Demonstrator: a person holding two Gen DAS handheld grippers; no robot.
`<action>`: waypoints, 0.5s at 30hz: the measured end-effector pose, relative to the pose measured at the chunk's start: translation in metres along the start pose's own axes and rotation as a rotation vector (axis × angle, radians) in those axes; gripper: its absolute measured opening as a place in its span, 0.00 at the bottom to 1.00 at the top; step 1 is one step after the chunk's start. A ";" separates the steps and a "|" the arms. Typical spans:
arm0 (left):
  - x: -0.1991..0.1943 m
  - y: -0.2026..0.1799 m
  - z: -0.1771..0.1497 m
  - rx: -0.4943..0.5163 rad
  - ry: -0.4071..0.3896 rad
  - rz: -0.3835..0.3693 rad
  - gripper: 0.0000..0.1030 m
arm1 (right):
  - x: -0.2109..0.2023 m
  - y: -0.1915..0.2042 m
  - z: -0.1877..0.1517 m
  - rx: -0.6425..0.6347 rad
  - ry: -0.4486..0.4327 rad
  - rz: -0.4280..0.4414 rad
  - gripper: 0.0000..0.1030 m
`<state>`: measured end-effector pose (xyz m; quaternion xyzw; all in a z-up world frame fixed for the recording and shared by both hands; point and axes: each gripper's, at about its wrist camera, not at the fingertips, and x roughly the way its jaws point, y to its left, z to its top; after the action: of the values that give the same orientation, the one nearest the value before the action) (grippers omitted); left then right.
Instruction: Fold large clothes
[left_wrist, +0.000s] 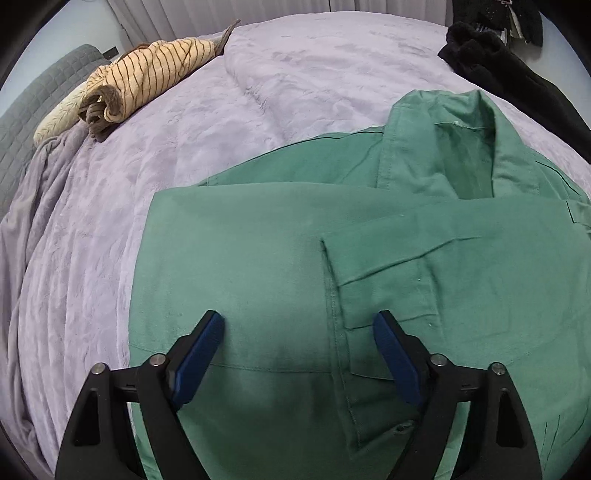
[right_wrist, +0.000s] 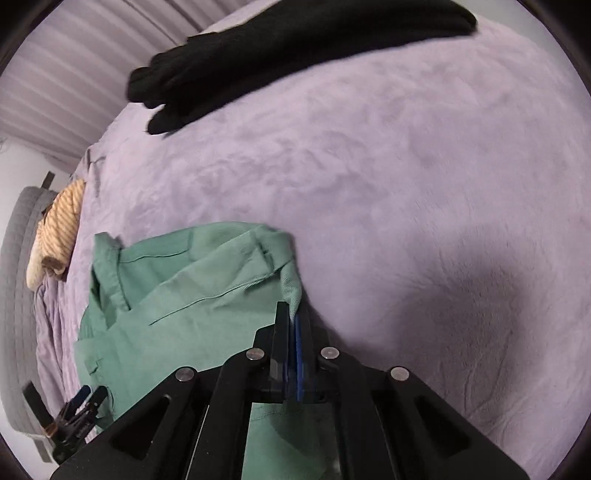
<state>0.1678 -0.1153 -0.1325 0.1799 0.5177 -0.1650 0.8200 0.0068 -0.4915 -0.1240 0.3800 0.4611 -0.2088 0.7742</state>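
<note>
Green shirt (left_wrist: 258, 258) without readable label, right gripper (right_wrist: 293, 321) pinching its edge

I'm looking across a bed spread with a lilac plush blanket (left_wrist: 303, 74), soft and rumpled, a long crease running through it. On my left stands a grey quilted headboard (left_wrist: 33, 107), padded in small squares, and behind it a plain pale wall (left_wrist: 70, 26). Along the far side of the bed hang pleated curtains (right_wrist: 70, 74), light in colour, falling in even vertical folds. The blanket sags off the mattress edge near the headboard in loose gathers. Light is soft and even, with one dull shadow on the blanket (right_wrist: 491, 295) in my right view.
</note>
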 end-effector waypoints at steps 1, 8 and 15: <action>-0.001 0.007 0.002 -0.021 -0.002 0.006 0.90 | 0.000 -0.006 -0.001 0.012 -0.003 0.014 0.03; -0.039 0.048 0.001 -0.042 -0.017 -0.052 0.90 | -0.050 0.005 -0.016 -0.025 -0.071 -0.046 0.09; -0.065 0.002 -0.024 0.054 -0.032 -0.165 0.90 | -0.099 0.023 -0.079 -0.094 -0.060 0.033 0.09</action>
<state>0.1226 -0.0971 -0.0827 0.1559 0.5130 -0.2488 0.8066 -0.0699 -0.4186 -0.0512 0.3443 0.4407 -0.1853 0.8080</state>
